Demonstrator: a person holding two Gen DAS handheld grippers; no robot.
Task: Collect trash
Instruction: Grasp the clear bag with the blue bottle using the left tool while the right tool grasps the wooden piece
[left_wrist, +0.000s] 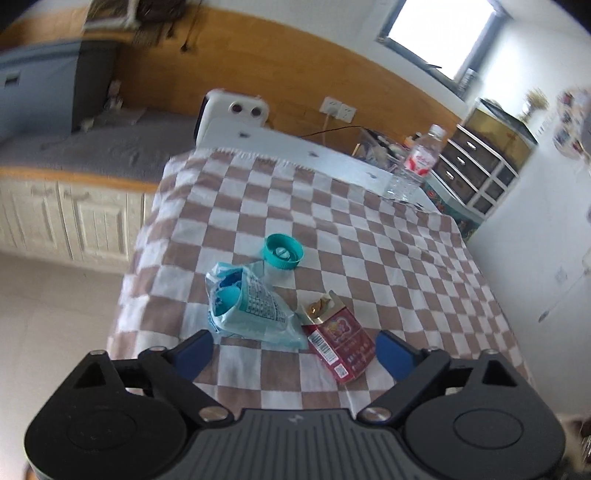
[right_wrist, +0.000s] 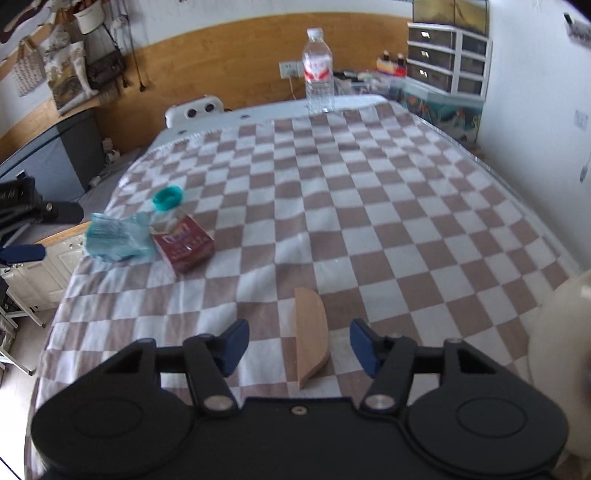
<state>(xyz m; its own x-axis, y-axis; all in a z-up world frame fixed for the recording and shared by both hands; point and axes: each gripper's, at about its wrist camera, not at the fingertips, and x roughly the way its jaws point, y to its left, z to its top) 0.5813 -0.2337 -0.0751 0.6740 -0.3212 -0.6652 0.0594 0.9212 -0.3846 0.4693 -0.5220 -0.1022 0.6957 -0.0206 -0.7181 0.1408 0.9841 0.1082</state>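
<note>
Both tongs are seen released: the left gripper (left_wrist: 293, 350) is held wide above the teal crumpled plastic wrapper (left_wrist: 248, 306) and the red cardboard cigarette pack (left_wrist: 340, 347), neither being pressed, while the right gripper (right_wrist: 299, 345) is spread around a tan half-round wooden piece (right_wrist: 311, 334) near the front edge of the checked brown-and-white tablecloth (right_wrist: 369, 206), its pads apart from it. A teal round plastic lid (left_wrist: 283, 251) is set just behind the wrapper, near the cloth's left edge; a clear plastic water bottle (right_wrist: 318, 72) is stood at the far edge. Wrapper and pack touch, so both, or loose cloth, might be pinched together.
</note>
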